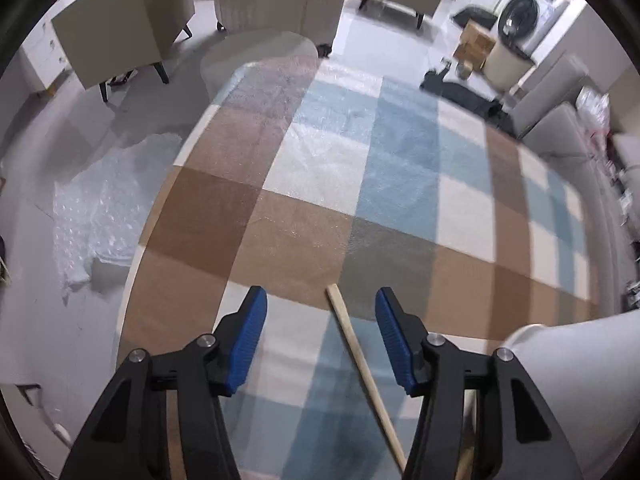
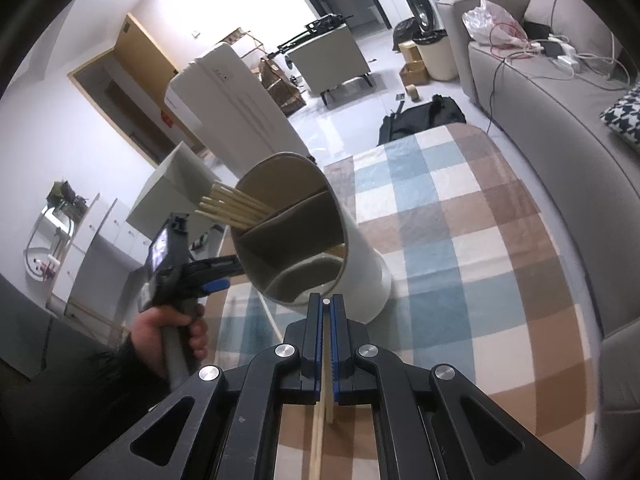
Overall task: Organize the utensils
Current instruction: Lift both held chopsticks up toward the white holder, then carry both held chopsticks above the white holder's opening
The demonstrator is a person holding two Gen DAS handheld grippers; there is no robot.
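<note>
My left gripper (image 1: 320, 320) pointed steeply down at the checked tablecloth (image 1: 304, 184), its blue pads spread well apart and pressing on nothing. A single wooden chopstick (image 1: 364, 372) lay on the cloth between them, nearer my right-hand pad than the left but touching neither; its squared tip sat just about level with my fingertips and its shaft ran back at a slant under my right-hand finger. It was pale, slim and plain, a light straw colour against the blue, white and brown squares.

My right gripper (image 2: 327, 312) had its jaws pressed together on another chopstick (image 2: 326, 360), pinched lengthwise in the narrow slot between the blue pads, its small pale end showing at my fingertips and its shaft running back beneath me. Just beyond that tip stood the white utensil holder (image 2: 360, 276), a tall round tub resting on the cloth, appearing tilted in this view, its open mouth turned towards me. A divider split its inside into compartments; a bundle of chopsticks (image 2: 232, 208) of the same pale wood stuck out of the far-left compartment, fanned slightly past the rim. From the right wrist view I could see my left hand (image 2: 164, 340) gripping its handle, to the left of the holder
</note>
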